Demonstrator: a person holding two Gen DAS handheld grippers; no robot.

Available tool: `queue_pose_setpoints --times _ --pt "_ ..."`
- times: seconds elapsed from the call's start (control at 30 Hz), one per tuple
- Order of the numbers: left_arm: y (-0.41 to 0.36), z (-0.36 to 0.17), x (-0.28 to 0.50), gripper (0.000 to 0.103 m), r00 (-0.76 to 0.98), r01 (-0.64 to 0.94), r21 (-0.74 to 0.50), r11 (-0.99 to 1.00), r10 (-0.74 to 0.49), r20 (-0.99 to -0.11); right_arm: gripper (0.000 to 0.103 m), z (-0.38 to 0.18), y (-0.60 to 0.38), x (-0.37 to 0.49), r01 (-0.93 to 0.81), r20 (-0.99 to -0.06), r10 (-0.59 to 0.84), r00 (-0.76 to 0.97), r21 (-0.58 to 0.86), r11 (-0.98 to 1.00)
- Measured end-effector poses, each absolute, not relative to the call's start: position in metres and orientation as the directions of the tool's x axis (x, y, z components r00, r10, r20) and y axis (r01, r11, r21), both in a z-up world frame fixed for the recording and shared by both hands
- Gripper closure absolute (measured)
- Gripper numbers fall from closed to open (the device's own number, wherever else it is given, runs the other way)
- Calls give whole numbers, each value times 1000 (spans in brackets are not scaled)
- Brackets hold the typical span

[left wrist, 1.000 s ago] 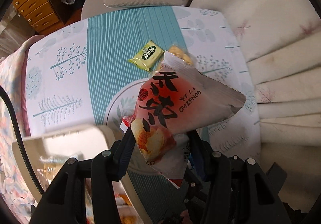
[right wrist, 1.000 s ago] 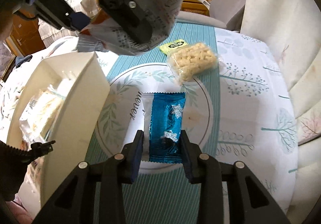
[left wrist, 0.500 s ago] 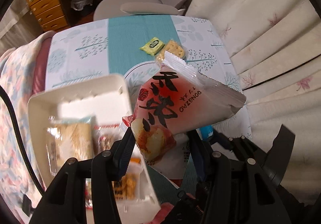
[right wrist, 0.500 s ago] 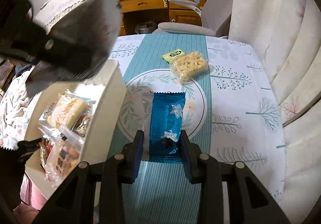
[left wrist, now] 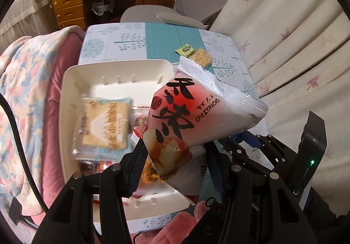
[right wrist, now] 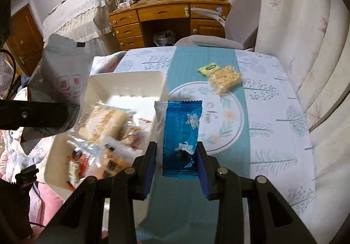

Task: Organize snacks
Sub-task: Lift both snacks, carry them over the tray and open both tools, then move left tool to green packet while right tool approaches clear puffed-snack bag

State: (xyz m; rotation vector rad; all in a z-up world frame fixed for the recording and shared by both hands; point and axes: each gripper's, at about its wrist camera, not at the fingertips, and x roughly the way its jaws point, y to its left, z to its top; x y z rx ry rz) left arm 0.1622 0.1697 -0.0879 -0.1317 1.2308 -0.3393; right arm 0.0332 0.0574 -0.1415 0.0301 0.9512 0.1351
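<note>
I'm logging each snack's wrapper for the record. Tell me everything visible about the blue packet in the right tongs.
The blue packet is a long flat pouch of shiny, crinkled foil with white snowflake prints and crimped, saw-toothed ends; a clear or silvery strip runs along its left edge. It is sealed, and a dark lump shows near its lower end. It points away from the camera, held above the teal runner, just right of the white tray. The right tongs are shut on its lower part, one finger at each side.

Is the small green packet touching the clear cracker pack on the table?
Touching. In the right wrist view the green packet has its corner tucked against the cracker pack, with no tablecloth showing between them.
</note>
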Motion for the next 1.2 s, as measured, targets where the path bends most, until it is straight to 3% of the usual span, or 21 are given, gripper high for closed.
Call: queue_pose_setpoints --times 0.7,0.73,0.87,1.2 --pt "260 -128 95 50 295 141 -237 961 -270 -917 66 -154 148 -14 -190 -852 158 499 70 979" --pt "260 -128 94 48 297 144 -229 963 -262 -918 65 -156 150 -14 -195 -859 158 487 69 978" --pt "259 -127 91 33 307 146 -215 966 -251 -918 43 -165 155 -13 -191 -887 147 438 68 979" --pt "257 -126 108 29 288 150 -241 959 -275 -917 38 -162 136 -15 -131 -892 95 441 40 991"
